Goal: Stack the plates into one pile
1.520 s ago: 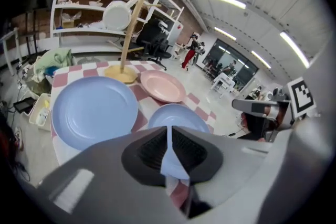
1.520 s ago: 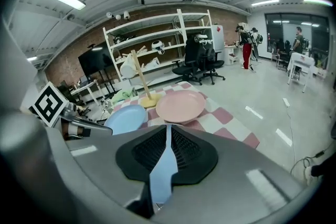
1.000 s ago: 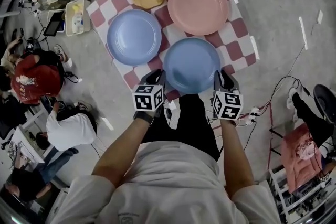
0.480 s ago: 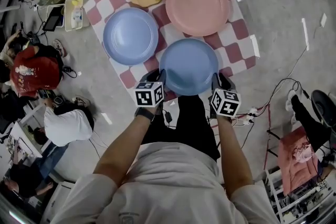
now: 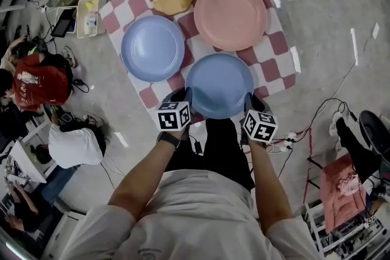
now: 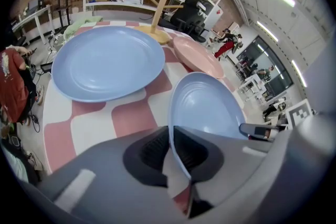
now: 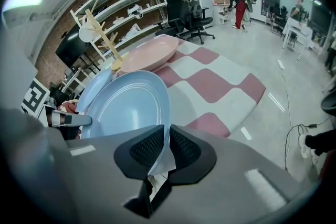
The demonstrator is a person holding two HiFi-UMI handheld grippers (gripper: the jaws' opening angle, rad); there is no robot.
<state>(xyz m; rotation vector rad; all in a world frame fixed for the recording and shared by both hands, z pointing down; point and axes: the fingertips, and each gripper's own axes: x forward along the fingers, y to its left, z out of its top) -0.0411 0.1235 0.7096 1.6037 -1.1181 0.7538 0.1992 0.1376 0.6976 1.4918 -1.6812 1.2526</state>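
Clamping a round, pale-blue plate [image 5: 219,85]: left tongs [image 6: 171,148], right tongs [image 7: 164,148].

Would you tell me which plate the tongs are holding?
The near blue plate, clamped by left tongs and right tongs; the other blue plate and pink plate lie untouched.

The nearest plate [image 5: 219,85] is set at the table's [image 5: 275,45] front edge; behind it are placed a second plate [image 5: 153,48], left, and a third plate [image 5: 230,7], right.
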